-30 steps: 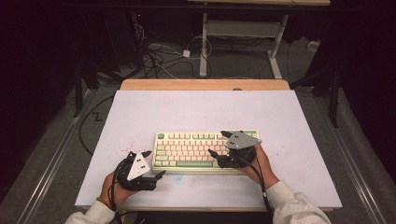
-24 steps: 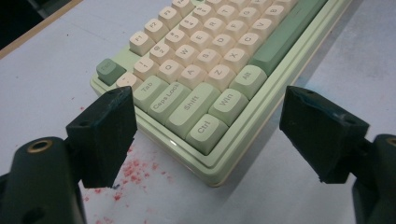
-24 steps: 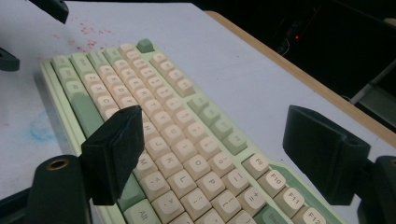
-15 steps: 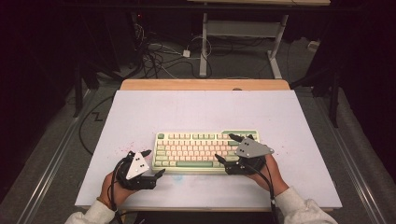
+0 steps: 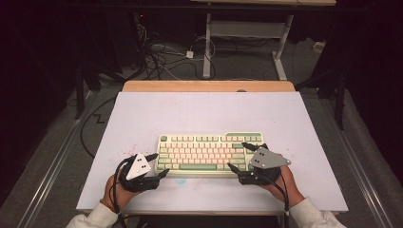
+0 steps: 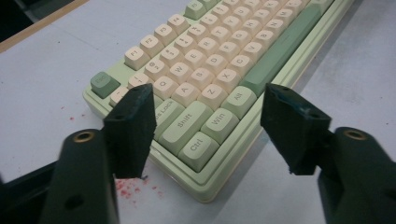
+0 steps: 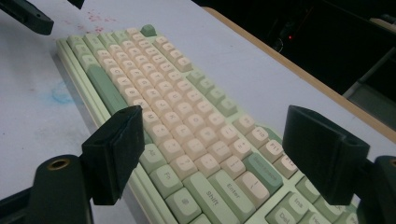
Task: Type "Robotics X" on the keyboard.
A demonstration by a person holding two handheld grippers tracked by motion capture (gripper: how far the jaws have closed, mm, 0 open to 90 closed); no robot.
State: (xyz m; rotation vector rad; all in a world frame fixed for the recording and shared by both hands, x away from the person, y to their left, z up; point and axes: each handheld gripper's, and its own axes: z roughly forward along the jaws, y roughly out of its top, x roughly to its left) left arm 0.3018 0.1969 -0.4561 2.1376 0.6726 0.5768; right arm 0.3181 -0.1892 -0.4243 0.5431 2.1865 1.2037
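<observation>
Keyboard legends legible between jaws

The rectangular plastic keyboard is showing a pale green case with cream keys and darker green keys at its edges. Around the keyboard, the flat pale lilac table top is carrying small red speckles near the keyboard's left end and a faint blue smudge before it.

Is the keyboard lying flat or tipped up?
Flat. The keyboard rests keys-up on the table; its near corner touches the surface.
</observation>
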